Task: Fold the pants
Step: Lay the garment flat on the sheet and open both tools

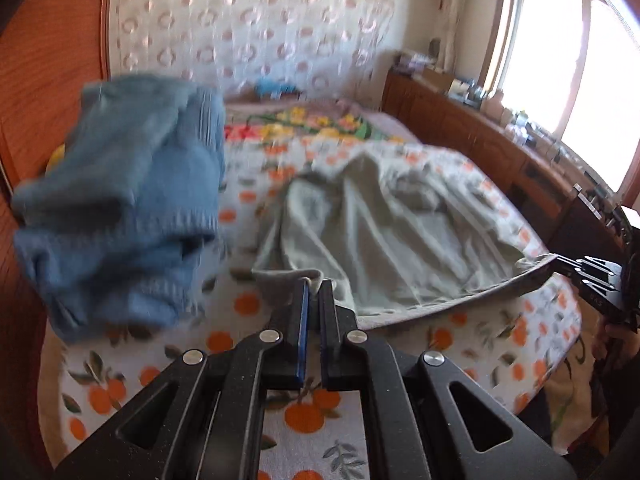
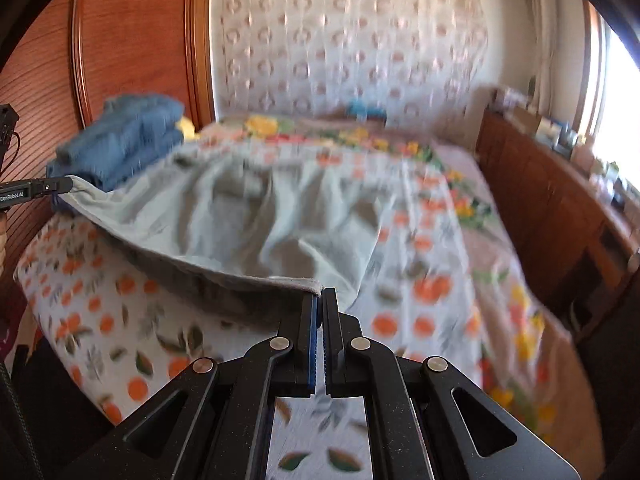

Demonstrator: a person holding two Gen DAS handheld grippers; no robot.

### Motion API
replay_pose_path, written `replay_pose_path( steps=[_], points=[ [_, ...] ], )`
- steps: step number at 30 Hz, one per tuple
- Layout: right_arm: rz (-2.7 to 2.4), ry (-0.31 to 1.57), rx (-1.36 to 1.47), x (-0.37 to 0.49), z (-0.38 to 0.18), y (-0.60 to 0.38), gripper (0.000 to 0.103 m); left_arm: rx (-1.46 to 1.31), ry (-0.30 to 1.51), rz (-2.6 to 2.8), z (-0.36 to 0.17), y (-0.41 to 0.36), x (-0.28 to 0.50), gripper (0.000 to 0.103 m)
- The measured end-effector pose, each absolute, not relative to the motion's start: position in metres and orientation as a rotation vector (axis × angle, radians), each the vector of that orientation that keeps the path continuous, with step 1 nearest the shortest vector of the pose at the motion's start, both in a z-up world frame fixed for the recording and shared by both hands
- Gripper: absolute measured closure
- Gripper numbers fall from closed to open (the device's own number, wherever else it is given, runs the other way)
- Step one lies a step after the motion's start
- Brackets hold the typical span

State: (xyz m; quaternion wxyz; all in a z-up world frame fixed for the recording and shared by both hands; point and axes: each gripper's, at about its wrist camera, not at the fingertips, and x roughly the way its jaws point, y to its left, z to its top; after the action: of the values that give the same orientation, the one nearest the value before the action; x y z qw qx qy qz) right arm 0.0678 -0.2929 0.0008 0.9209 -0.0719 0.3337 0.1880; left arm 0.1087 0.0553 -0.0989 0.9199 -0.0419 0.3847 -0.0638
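Pale grey-green pants lie crumpled on the bed, their near edge lifted and stretched between my two grippers. My left gripper is shut on the left corner of that edge. My right gripper is shut on the other corner; it also shows at the right of the left wrist view. The left gripper shows at the left edge of the right wrist view. The pants trail away over the bed.
The bed has an orange-fruit sheet. A blue knitted garment pile sits at the left, also in the right wrist view. A wooden cabinet with clutter runs along the right under a window. A wooden headboard stands behind left.
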Motion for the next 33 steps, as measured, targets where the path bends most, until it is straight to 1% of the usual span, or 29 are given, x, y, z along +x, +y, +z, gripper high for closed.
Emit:
replay_pose_path(
  steps=[3,7,8,10,11,12,13,15,16,18,19,22,25,33],
  points=[
    [0.392,0.709,-0.11,0.069,-0.003,-0.297,0.101,-0.091,0.82,-0.124,-0.115,0.054,0.106,0.098],
    [0.402,0.717,-0.092,0.073,0.002,-0.302,0.101,-0.093,0.817,-0.126,-0.114,0.053,0.103,0.097],
    [0.403,0.718,-0.092,0.072,0.001,-0.304,0.101,-0.092,0.816,-0.126,-0.113,0.053,0.102,0.095],
    [0.406,0.724,-0.087,0.068,-0.007,-0.312,0.101,-0.092,0.819,-0.128,-0.112,0.054,0.1,0.093],
    [0.406,0.728,-0.085,0.066,-0.006,-0.313,0.101,-0.092,0.821,-0.13,-0.111,0.056,0.101,0.091],
    [0.408,0.731,-0.084,0.063,-0.015,-0.309,0.101,-0.089,0.823,-0.126,-0.111,0.056,0.099,0.086],
    [0.409,0.732,-0.083,0.059,-0.017,-0.308,0.098,-0.085,0.824,-0.123,-0.111,0.057,0.098,0.084],
    [0.409,0.73,-0.086,0.055,-0.017,-0.307,0.096,-0.077,0.82,-0.125,-0.109,0.058,0.095,0.075],
    [0.409,0.727,-0.088,0.054,-0.016,-0.305,0.095,-0.073,0.816,-0.125,-0.109,0.058,0.093,0.073],
    [0.416,0.718,-0.088,0.05,-0.014,-0.304,0.091,-0.062,0.805,-0.122,-0.108,0.056,0.088,0.057],
    [0.421,0.713,-0.087,0.048,-0.012,-0.303,0.088,-0.061,0.794,-0.125,-0.107,0.056,0.086,0.055],
    [0.435,0.689,-0.091,0.041,-0.007,-0.298,0.08,-0.057,0.782,-0.139,-0.104,0.053,0.08,0.054],
    [0.452,0.668,-0.101,0.036,-0.002,-0.289,0.075,-0.051,0.776,-0.145,-0.105,0.048,0.078,0.054],
    [0.492,0.654,-0.118,0.047,-0.001,-0.268,0.071,-0.04,0.79,-0.175,-0.109,0.037,0.084,0.054]
  ],
)
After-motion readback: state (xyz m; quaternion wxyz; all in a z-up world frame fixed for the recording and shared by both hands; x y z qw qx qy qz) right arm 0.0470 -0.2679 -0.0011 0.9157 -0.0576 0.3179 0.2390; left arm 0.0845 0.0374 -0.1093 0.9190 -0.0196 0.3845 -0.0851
